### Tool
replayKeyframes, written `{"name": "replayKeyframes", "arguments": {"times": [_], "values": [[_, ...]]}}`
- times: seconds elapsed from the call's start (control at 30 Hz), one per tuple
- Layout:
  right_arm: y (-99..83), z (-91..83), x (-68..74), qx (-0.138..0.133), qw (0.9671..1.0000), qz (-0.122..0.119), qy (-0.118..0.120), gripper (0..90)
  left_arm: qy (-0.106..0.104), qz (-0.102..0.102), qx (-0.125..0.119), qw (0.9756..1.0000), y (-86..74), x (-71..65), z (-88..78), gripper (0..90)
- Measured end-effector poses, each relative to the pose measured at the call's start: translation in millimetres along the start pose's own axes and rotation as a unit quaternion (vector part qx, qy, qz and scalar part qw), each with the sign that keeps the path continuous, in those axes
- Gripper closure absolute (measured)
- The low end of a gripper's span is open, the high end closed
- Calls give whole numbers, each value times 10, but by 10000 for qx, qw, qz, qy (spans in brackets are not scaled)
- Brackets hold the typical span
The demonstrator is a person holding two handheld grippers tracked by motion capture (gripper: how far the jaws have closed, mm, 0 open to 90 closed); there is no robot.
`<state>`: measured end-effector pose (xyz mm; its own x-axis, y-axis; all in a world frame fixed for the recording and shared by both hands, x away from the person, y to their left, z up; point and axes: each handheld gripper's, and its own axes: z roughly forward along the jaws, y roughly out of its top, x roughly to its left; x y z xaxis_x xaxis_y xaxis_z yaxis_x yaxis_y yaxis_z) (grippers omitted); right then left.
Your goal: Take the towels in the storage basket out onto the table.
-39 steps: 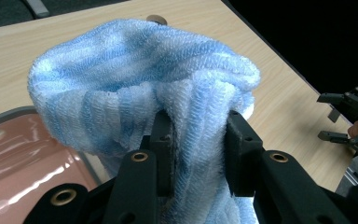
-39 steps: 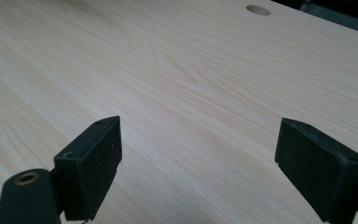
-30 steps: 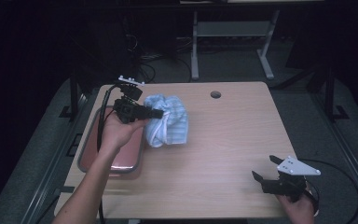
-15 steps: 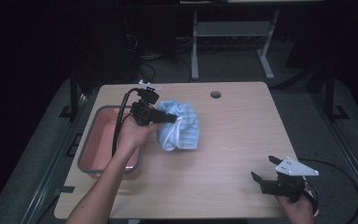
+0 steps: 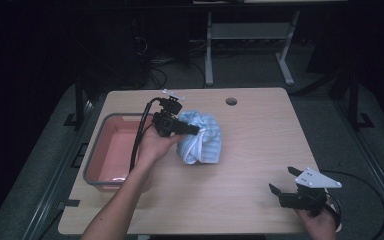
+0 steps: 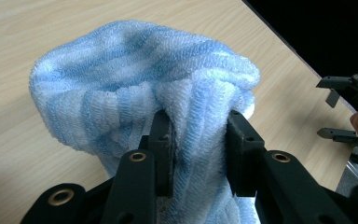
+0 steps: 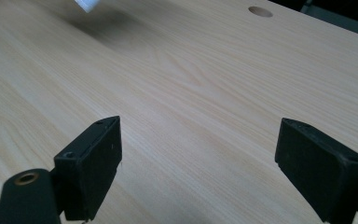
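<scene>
A blue-and-white striped towel [image 5: 203,146] hangs bunched over the middle of the wooden table [image 5: 260,140]. My left gripper [image 5: 196,131] is shut on a fold of it. In the left gripper view the towel [image 6: 135,79] bulges up past the jaws, and a thick fold is pinched at my left gripper [image 6: 198,135]. My right gripper [image 5: 281,180] is open near the table's front right corner, with nothing between its fingers. In the right gripper view it [image 7: 198,154] hovers over bare wood, and a white corner of the towel [image 7: 91,3] shows at the top.
A pink tub [image 5: 92,155] with a grey rim sits on the left part of the table, under the person's left forearm. A round cable hole [image 5: 231,101] lies near the far edge. The right gripper [image 6: 342,109] appears far off in the left gripper view.
My left gripper has carried the towel to the right, from beside the tub toward the table's middle. The right gripper has stayed in place, open.
</scene>
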<state>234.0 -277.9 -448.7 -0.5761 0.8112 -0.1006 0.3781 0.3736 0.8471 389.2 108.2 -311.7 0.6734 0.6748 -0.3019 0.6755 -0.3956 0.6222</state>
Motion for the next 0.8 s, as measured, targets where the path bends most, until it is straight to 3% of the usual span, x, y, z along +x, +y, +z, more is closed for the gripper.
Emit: {"name": "replayKeyframes", "arguments": {"times": [0.8], "values": [[-15, 12, -14, 20, 10000, 7, 13, 142, -123, 68, 198, 9997, 76, -164, 516, 662]]}}
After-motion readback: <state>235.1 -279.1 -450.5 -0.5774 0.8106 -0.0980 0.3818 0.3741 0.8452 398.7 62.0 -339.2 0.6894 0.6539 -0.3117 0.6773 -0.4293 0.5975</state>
